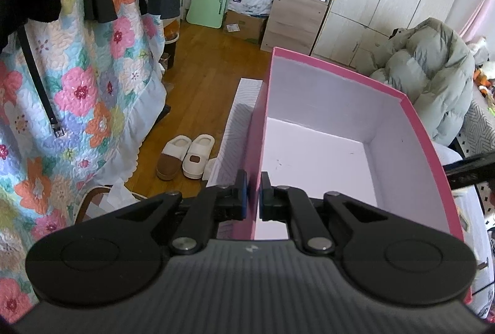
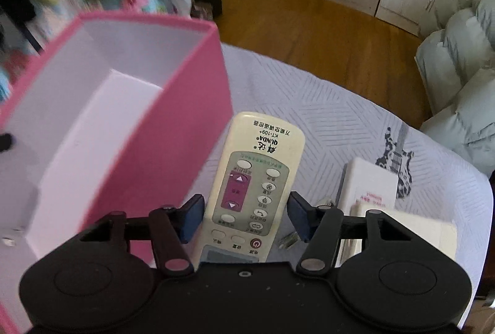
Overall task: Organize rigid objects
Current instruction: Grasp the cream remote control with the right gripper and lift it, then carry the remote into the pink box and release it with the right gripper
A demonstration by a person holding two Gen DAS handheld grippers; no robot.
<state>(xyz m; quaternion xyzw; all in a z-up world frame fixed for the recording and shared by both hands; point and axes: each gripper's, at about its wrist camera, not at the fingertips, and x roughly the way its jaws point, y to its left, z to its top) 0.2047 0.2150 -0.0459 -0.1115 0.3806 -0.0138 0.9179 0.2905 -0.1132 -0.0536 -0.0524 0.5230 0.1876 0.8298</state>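
Observation:
A pink box [image 1: 414, 129] with a white, empty inside stands on the bed. My left gripper [image 1: 253, 194] is shut on its near left wall, one pad outside and one inside. In the right wrist view the same pink box [image 2: 173, 123] is at the left. A cream remote control [image 2: 252, 185] lies between my right gripper's [image 2: 246, 218] fingers, its buttons facing up. The left pad touches the remote; the right pad sits close beside it. The right gripper's tip shows in the left wrist view [image 1: 470, 167] at the box's right.
A white box [image 2: 368, 185] and a cream flat object [image 2: 411, 228] lie on the grey bedspread [image 2: 340, 117] right of the remote. A puffy grey-green coat [image 1: 433, 80] lies beyond the box. Slippers [image 1: 185, 156] sit on the wooden floor; a floral quilt [image 1: 77, 86] hangs at left.

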